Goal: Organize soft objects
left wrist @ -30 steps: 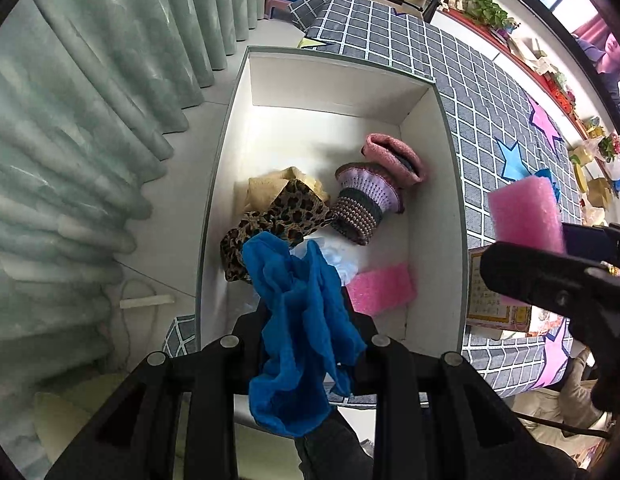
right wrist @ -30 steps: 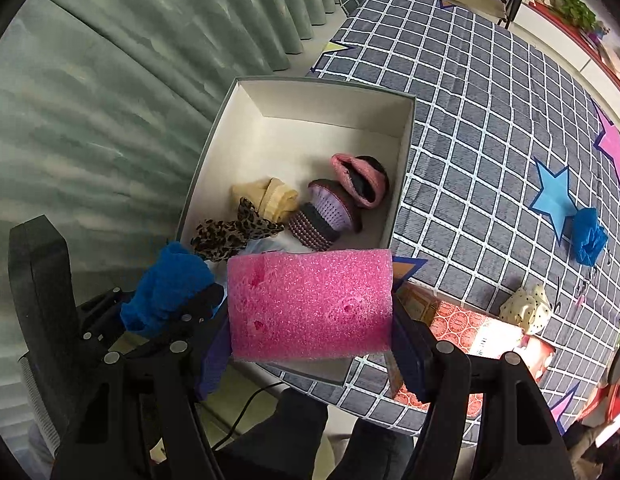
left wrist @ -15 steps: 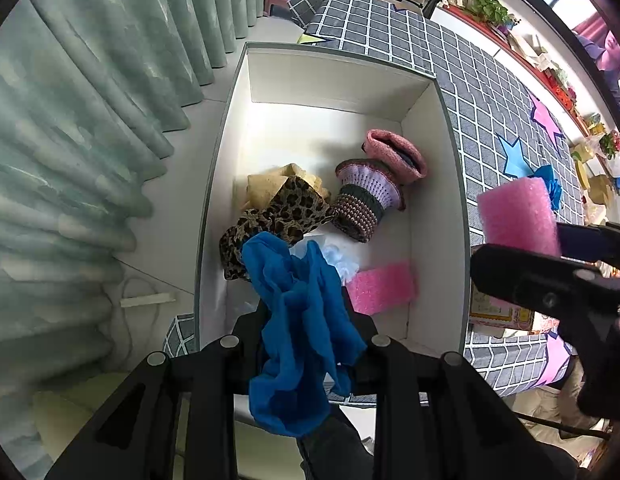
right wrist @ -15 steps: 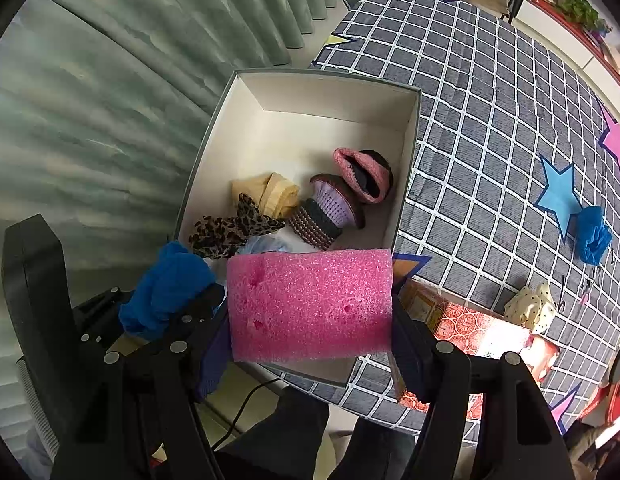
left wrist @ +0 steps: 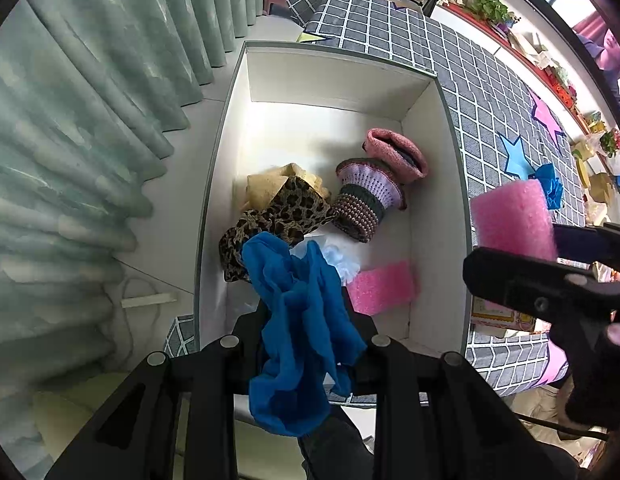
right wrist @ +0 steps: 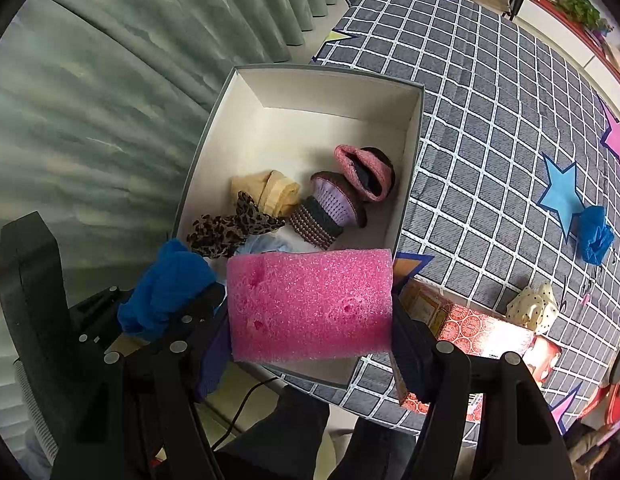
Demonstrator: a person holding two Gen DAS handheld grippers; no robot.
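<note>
My left gripper (left wrist: 305,316) is shut on a crumpled blue cloth (left wrist: 301,320) above the near end of the open white box (left wrist: 334,80). My right gripper (right wrist: 310,308) is shut on a pink foam block (right wrist: 310,304), held above the box's near right corner; it shows in the left wrist view (left wrist: 510,220). In the box lie a leopard-print cloth (left wrist: 277,216), a yellow cloth (left wrist: 269,188), a striped knit piece (left wrist: 366,204), a pink knit piece (left wrist: 394,152), a pale blue cloth (left wrist: 338,260) and another pink foam piece (left wrist: 382,288).
The box stands at the edge of a grey checked tablecloth (right wrist: 490,100) with star patches. Another blue cloth (right wrist: 596,234), a spotted cream item (right wrist: 532,308) and a red patterned carton (right wrist: 470,328) lie on the table. Green curtains (left wrist: 89,120) hang left of the box.
The right gripper with the pink foam block has moved slightly left, closer to the box's right wall. The left gripper and blue cloth have barely moved.
</note>
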